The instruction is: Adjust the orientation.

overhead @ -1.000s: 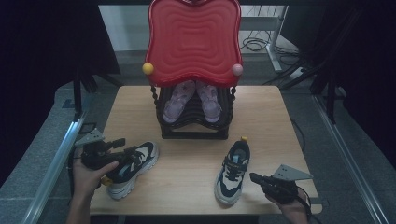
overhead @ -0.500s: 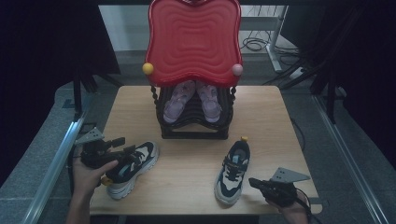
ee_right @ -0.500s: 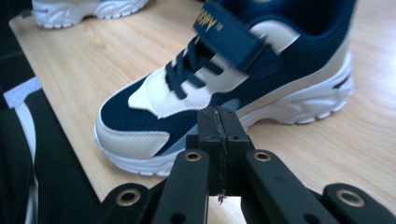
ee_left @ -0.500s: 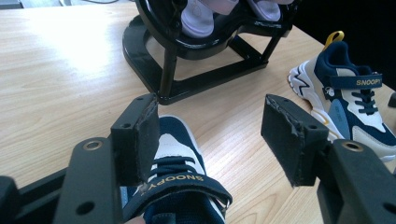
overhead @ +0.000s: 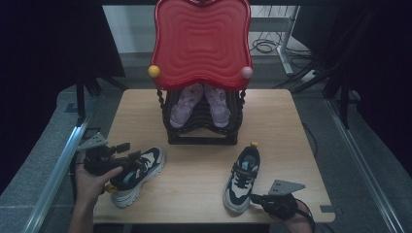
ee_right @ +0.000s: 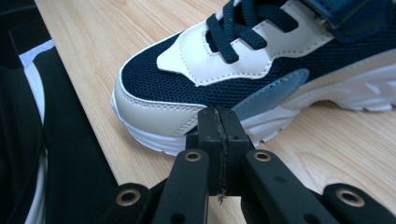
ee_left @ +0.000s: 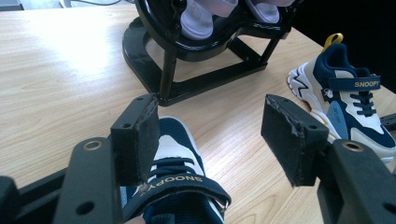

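Two sneakers on the table, one at each gripper.

High view: the left sneaker lies at about 8 o'clock on the wooden table with the left gripper over its heel end, while the right sneaker lies at about 5 o'clock with the right gripper just at its toe; a black rack holding purple shoes stands at 12 o'clock under a red tray.
Left gripper view: the left gripper has its jaws wide apart, one pad beside the left sneaker, clamping nothing; the right sneaker sits at 2 o'clock.
Right gripper view: the right gripper has its jaws pressed together, empty, tips just at the sole of the right sneaker.
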